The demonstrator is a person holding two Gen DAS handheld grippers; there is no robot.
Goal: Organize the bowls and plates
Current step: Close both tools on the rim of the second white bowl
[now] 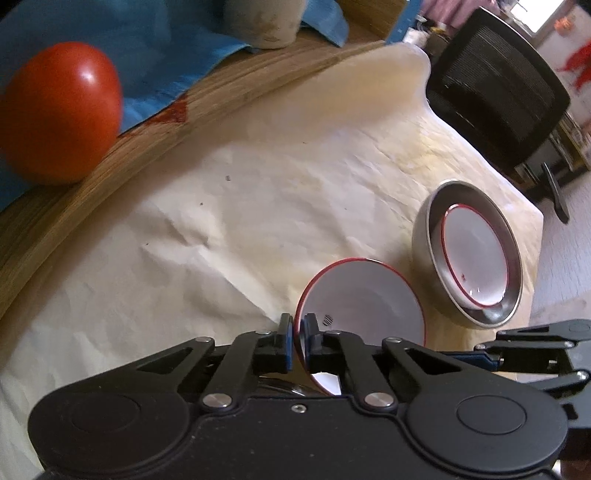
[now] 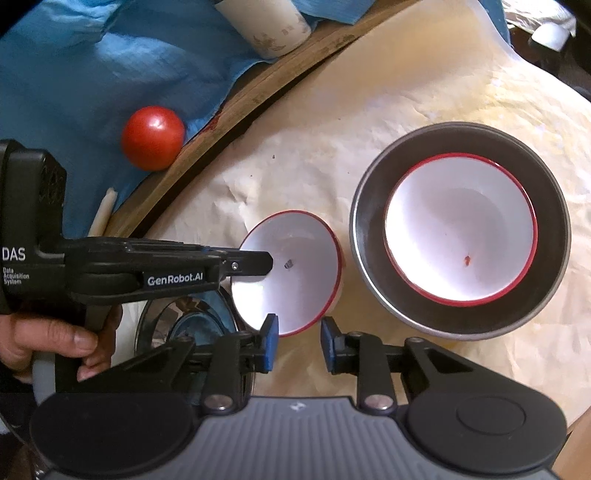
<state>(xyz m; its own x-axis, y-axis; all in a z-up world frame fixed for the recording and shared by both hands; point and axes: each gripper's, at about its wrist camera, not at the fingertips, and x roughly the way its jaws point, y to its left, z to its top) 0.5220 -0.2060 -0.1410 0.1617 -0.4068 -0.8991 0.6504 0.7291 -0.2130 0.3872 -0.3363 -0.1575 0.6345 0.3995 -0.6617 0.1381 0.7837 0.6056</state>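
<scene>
The small red-rimmed bowl (image 1: 360, 306) is pinched at its rim, tilted, at lower centre by the left gripper (image 1: 298, 332). The right gripper (image 2: 295, 341) is held spread beside it.

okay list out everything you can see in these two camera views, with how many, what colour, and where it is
Small bowl: one, white with red rim, tilted, pinched at its rim by the left gripper.
Nested bowl: one, white with red rim, inside the metal bowl.
Metal bowl: one, silver, on the cream cloth, right.
Shiny lid or dish: one, silver, under the left gripper; unclear.
Tomato: one, red, on blue cloth.
Cup: one, pale, far edge.
Office chair: one, black, background.
Left gripper: black, shut on the bowl rim.
Right gripper: black, open, empty.
</scene>
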